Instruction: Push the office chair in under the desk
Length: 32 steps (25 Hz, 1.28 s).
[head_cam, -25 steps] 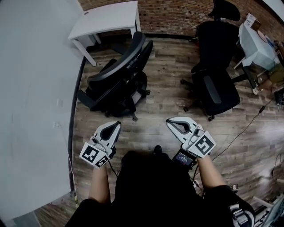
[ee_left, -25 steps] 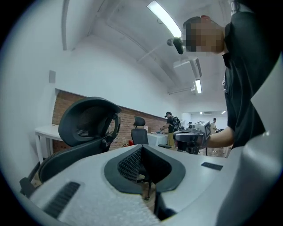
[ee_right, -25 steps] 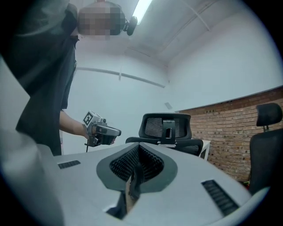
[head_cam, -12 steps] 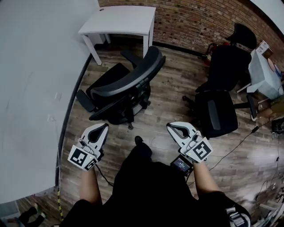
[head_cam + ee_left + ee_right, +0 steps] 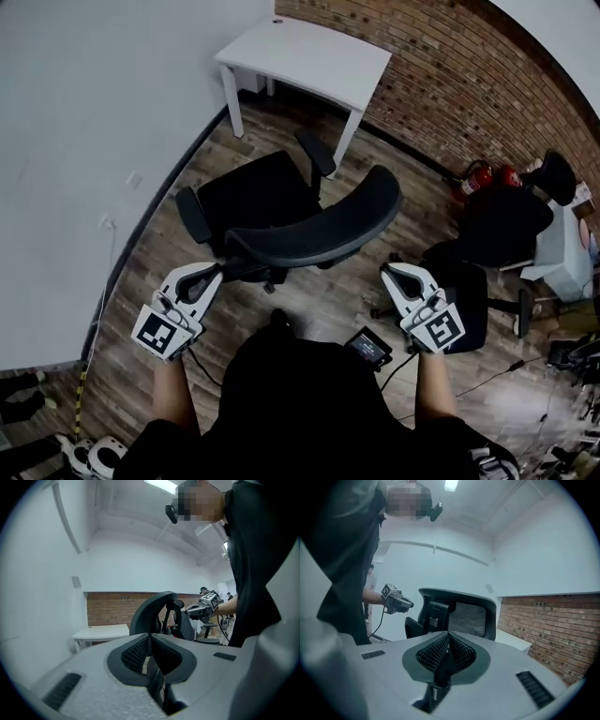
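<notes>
A black office chair point(image 5: 309, 230) stands on the wood floor, its curved backrest toward me and its seat point(image 5: 258, 192) facing a small white desk point(image 5: 314, 58) in the corner. My left gripper point(image 5: 208, 274) is shut and empty, just left of the backrest's left end. My right gripper point(image 5: 392, 271) is shut and empty too, just right of the backrest's right end. The left gripper view has the backrest point(image 5: 150, 613) and the desk point(image 5: 101, 632) past its closed tips. In the right gripper view the mesh backrest point(image 5: 461, 616) is straight ahead, with the left gripper point(image 5: 408, 604) beyond.
A white wall point(image 5: 94, 141) runs along the left and a brick wall point(image 5: 450, 94) behind the desk. A second black chair point(image 5: 497, 230) stands at the right near red extinguishers point(image 5: 487, 176) and a white table point(image 5: 562, 258). Cables point(image 5: 487, 380) trail on the floor at lower right.
I have stepped up behind the chair: both grippers moved forward and now flank its backrest. The desk, formerly far off, is now just beyond the seat. Both jaws stayed shut.
</notes>
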Each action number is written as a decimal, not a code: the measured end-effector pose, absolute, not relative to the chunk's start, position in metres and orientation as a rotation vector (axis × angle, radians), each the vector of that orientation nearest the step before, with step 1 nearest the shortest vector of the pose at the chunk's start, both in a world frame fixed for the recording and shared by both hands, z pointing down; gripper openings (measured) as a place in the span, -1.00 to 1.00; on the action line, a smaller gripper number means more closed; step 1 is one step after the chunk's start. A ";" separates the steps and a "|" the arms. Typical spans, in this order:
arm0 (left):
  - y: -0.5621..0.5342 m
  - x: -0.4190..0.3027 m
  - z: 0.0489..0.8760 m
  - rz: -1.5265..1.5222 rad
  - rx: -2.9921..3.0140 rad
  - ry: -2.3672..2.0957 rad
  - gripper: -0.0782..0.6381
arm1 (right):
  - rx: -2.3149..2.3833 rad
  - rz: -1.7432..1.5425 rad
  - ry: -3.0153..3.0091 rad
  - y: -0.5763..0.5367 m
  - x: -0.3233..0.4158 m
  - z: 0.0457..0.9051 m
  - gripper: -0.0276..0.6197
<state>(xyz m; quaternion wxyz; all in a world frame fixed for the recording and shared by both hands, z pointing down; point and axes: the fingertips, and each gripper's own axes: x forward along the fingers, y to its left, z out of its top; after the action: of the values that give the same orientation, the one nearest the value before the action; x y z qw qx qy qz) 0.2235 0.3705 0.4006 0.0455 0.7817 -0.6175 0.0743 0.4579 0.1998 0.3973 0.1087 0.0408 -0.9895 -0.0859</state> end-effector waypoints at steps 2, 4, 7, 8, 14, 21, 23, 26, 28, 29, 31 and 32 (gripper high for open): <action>0.371 0.211 0.403 0.246 2.387 -1.891 -0.73 | 0.094 -0.285 -2.893 0.185 0.445 0.399 -0.90; 0.373 0.202 0.404 0.236 2.373 -1.905 -0.73 | 0.077 -0.313 -2.873 0.171 0.436 0.400 -0.88; 0.376 0.195 0.407 0.222 2.328 -1.936 -0.69 | 0.033 -0.344 -2.848 0.150 0.427 0.401 -0.65; 0.377 0.193 0.408 0.226 2.309 -1.945 -0.62 | 0.008 -0.356 -2.840 0.144 0.424 0.401 -0.65; 0.374 0.195 0.415 0.318 2.207 -1.989 -0.42 | -0.177 -0.394 -2.766 0.100 0.413 0.405 -0.45; 0.358 0.211 0.443 0.728 2.143 -1.889 -0.20 | -0.546 -0.709 -2.560 0.061 0.401 0.423 -0.21; 0.357 0.212 0.450 0.837 2.140 -1.828 -0.19 | -0.633 -0.841 -2.435 0.050 0.398 0.437 -0.20; 0.358 0.210 0.459 0.959 2.092 -1.770 -0.19 | -0.737 -0.963 -2.281 0.039 0.394 0.461 -0.15; 0.360 0.210 0.473 1.065 2.062 -1.703 -0.17 | -0.798 -0.986 -2.230 0.033 0.397 0.470 -0.15; 0.361 0.210 0.479 1.108 2.047 -1.662 -0.15 | -0.820 -0.991 -2.211 0.031 0.398 0.473 -0.15; 0.367 0.207 0.488 1.170 2.019 -1.588 -0.13 | -0.859 -0.993 -2.182 0.031 0.395 0.478 -0.15; 0.372 0.205 0.492 1.193 2.008 -1.554 -0.13 | -0.880 -0.991 -2.171 0.033 0.392 0.481 -0.15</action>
<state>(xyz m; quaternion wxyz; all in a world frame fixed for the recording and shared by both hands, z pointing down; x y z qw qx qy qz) 0.2051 0.3717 0.4924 0.1675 0.7056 -0.5462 0.4192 0.3920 0.0335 0.4807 0.2945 -0.3307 -0.8156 -0.3723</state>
